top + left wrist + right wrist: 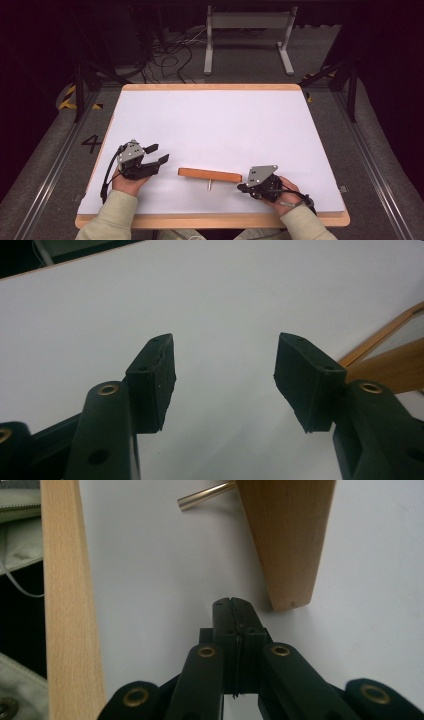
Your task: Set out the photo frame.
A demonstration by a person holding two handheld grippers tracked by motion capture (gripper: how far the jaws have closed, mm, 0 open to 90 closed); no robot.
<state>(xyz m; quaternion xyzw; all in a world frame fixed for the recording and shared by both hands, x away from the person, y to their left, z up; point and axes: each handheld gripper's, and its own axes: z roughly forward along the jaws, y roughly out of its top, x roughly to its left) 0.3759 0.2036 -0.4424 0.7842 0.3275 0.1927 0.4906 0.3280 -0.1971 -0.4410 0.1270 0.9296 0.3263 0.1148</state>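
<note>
A flat wooden bar (210,174) lies near the table's front edge, with a short metal pin (209,185) sticking out of its near side. My left gripper (157,153) rests to the left of the bar, a short gap away, open with nothing between its jaws. In the left gripper view, the left gripper (225,375) stands wide over bare white table, and the bar (390,372) shows at the right. My right gripper (241,188) sits just off the bar's right end. In the right gripper view, the right gripper (232,602) is shut on nothing, close beside the bar's end (285,535), with the pin (205,496) beyond.
The white table top has a wooden rim (210,220), and its front edge (65,605) runs close to the right gripper. Beyond the table, a white metal stand (247,30) and loose cables (170,55) lie on the floor.
</note>
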